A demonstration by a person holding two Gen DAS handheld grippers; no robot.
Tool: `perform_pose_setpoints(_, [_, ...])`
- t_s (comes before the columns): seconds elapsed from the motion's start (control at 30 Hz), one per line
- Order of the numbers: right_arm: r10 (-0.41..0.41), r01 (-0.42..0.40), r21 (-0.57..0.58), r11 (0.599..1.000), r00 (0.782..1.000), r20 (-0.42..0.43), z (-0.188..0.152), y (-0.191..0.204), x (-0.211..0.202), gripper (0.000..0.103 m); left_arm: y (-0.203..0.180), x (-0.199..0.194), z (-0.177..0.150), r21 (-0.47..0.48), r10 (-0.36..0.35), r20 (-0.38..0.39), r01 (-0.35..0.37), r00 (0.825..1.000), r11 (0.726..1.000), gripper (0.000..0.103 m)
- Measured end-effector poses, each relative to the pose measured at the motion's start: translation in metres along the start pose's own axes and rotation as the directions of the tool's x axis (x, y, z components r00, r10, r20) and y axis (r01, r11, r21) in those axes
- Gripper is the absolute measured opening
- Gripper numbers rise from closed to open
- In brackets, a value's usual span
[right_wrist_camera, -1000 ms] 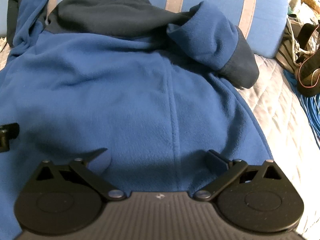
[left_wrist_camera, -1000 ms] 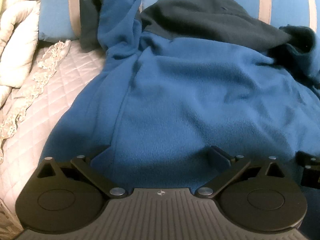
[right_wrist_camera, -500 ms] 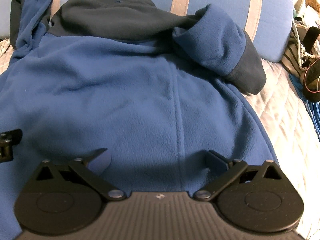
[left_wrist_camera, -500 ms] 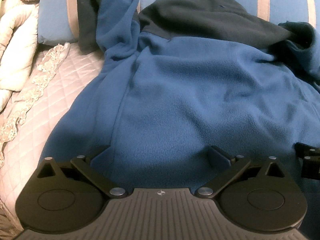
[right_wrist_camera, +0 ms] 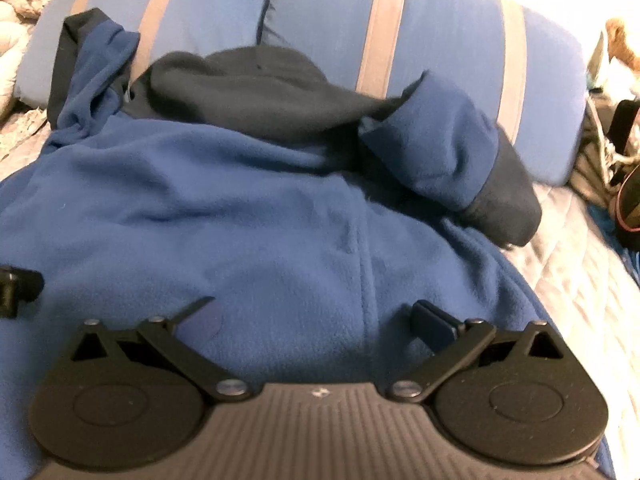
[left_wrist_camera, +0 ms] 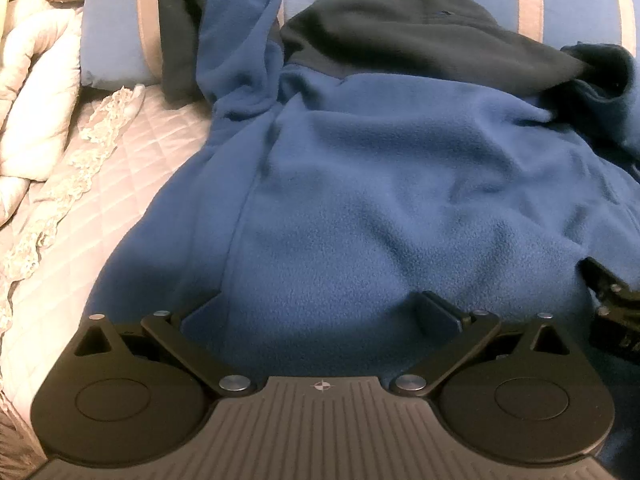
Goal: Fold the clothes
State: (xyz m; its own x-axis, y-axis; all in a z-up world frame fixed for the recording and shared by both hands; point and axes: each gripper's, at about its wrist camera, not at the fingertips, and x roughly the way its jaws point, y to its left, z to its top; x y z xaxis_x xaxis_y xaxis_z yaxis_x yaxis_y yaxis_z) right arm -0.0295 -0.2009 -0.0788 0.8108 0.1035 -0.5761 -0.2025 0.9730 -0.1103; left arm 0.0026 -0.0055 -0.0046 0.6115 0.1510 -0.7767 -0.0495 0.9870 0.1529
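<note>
Below, soft blue fleece jacket (left_wrist_camera: 380, 200) on quilted bedspread (left_wrist_camera: 100, 208), both grippers' jaws apart.

Dim warm light, fisheye warp, soft blur

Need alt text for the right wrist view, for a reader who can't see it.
The open right gripper hovers low over a blue fleece jacket spread on a quilted bed. Its dark-cuffed sleeve is folded inward below striped blue pillows.

One fleece jacket (left_wrist_camera: 380, 200), two striped pillows (right_wrist_camera: 440, 40), two tongs (left_wrist_camera: 320, 314).
</note>
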Motion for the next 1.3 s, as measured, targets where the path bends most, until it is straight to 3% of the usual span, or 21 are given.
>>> perform_pose_setpoints(1.3, [0.021,-0.021,0.03,0.999,1.0,0.01,-0.0041,-0.0055,-0.0004,0.102,0.0031,-0.0031,-0.0066,0.018,-0.002,0.036,0.002,0.999,1.0,0.103])
